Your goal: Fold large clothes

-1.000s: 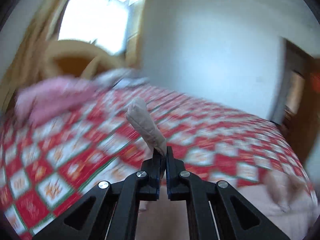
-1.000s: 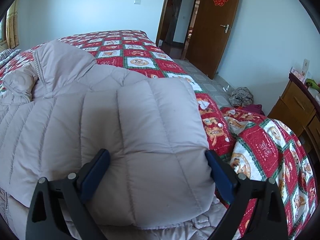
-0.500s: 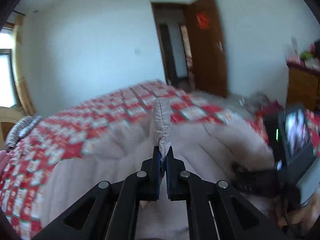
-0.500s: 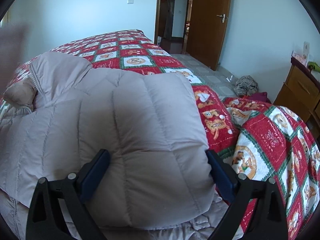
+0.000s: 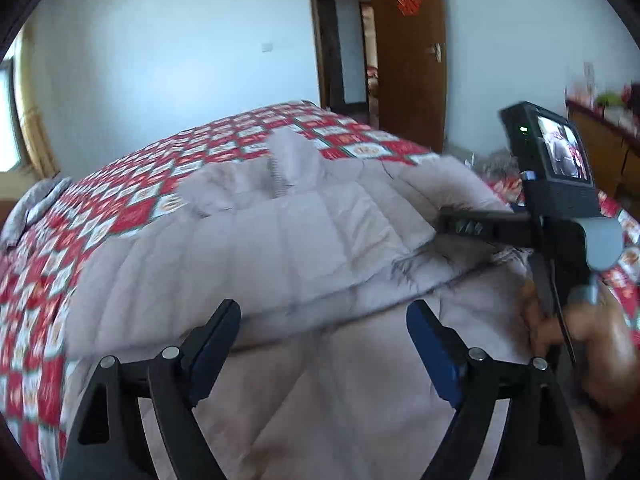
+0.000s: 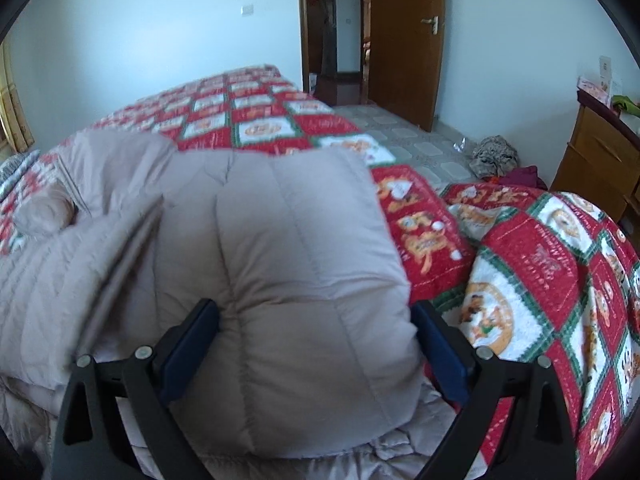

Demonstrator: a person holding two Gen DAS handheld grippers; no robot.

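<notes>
Beige quilted fabric fills the left wrist view: one puffer coat [image 5: 280, 248] spread on a bed [image 5: 132, 200] with a red, white and green checked cover. A second ago the left gripper [image 5: 324, 344] was pinched shut on a thin fold of the coat; now its jaws are opening, standing wide, with nothing pressed between the pads. The coat's folded edge lies just beyond the two blue pads and flat cloth lies under them. The right gripper [image 5: 472, 226] shows at the right edge, a hand [image 5: 592, 340] on its handle.

In the right wrist view the same coat [image 6: 304, 288] lies folded on the bed [image 6: 432, 248]. The right gripper [image 6: 316, 344] has barely shifted since the earlier frame. Its two pads stand wide at either side of a puffy folded section of the coat; whether they press it I cannot tell. One door [image 6: 406, 40] stands open beyond.
</notes>
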